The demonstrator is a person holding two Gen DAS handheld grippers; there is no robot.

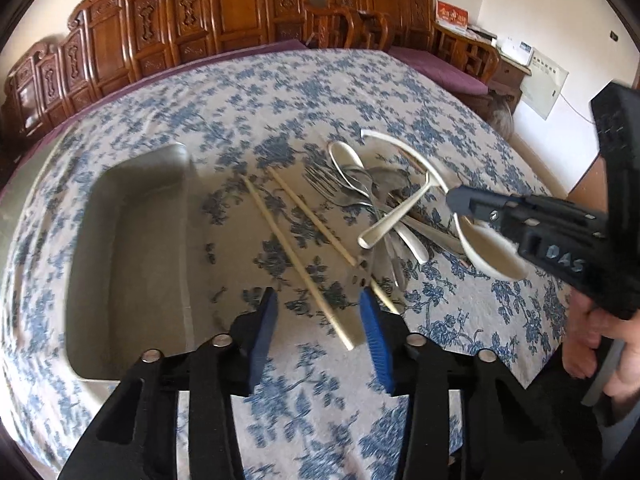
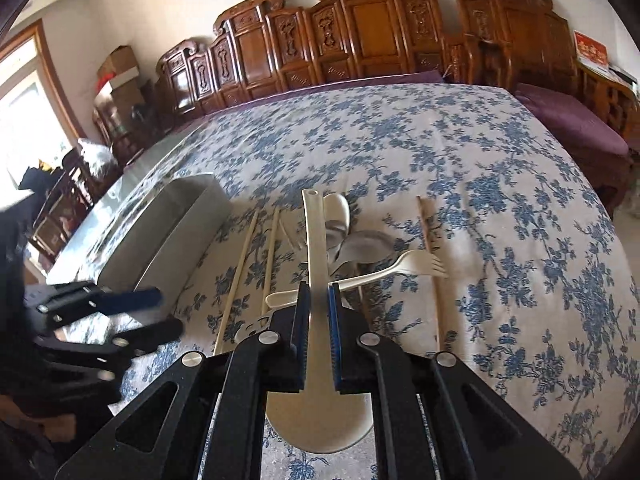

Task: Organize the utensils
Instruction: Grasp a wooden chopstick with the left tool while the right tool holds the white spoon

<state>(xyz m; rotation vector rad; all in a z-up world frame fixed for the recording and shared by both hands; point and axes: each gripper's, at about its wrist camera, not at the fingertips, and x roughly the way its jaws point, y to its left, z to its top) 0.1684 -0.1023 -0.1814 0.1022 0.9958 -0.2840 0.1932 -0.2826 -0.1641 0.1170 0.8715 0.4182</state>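
My right gripper is shut on the handle of a white ladle, whose bowl shows below the fingers. In the left wrist view the right gripper holds the ladle over a pile of metal spoons and forks. A white plastic fork lies across that pile. My left gripper stands open low over the cloth. One of two wooden chopsticks runs between its blue pads, nearer the right one, and neither pad presses on it. The left gripper also shows beside the grey tray.
The grey tray sits left of the chopsticks on the blue-flowered tablecloth. A third chopstick lies right of the pile. A person's hand grips the right tool. Carved wooden chairs line the far side.
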